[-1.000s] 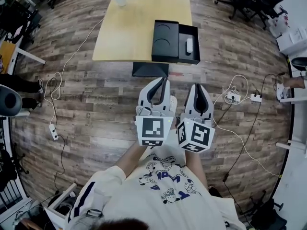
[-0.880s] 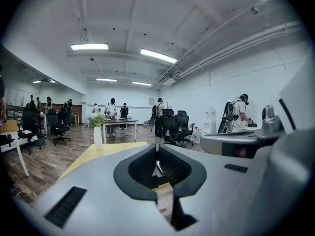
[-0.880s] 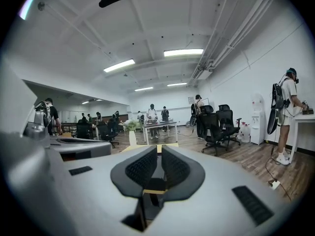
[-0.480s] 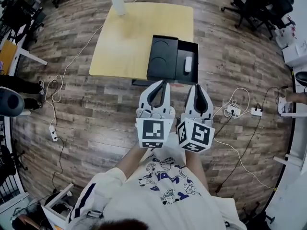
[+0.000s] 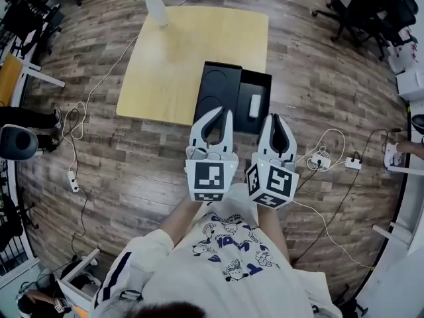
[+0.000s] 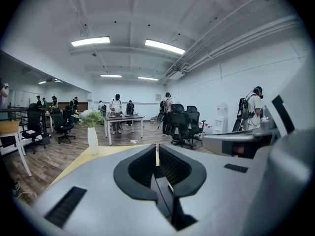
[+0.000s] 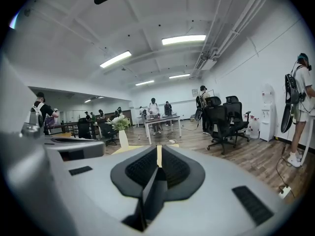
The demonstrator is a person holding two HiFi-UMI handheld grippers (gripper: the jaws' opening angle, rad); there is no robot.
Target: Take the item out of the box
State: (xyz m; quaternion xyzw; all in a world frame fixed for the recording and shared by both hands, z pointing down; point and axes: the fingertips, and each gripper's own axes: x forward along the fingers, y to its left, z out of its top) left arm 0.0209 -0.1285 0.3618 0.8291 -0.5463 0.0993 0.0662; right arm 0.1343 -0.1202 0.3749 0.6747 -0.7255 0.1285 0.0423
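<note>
The white item (image 5: 255, 105) lies in the open black box (image 5: 265, 79) on the surface (image 5: 172, 52), long axis 12-to-6. It is at 11 o'clock from the nearer right gripper (image 5: 274, 116) and at 1 o'clock from the left gripper (image 5: 224, 111). Both grippers are closed and empty.

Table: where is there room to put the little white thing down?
The yellow table is bare on its left and middle, from the vase in the far left corner to the black box, plus a strip behind the box. The near right edge is crowded: the box holding the white item, with the left gripper and right gripper nearby.
</note>
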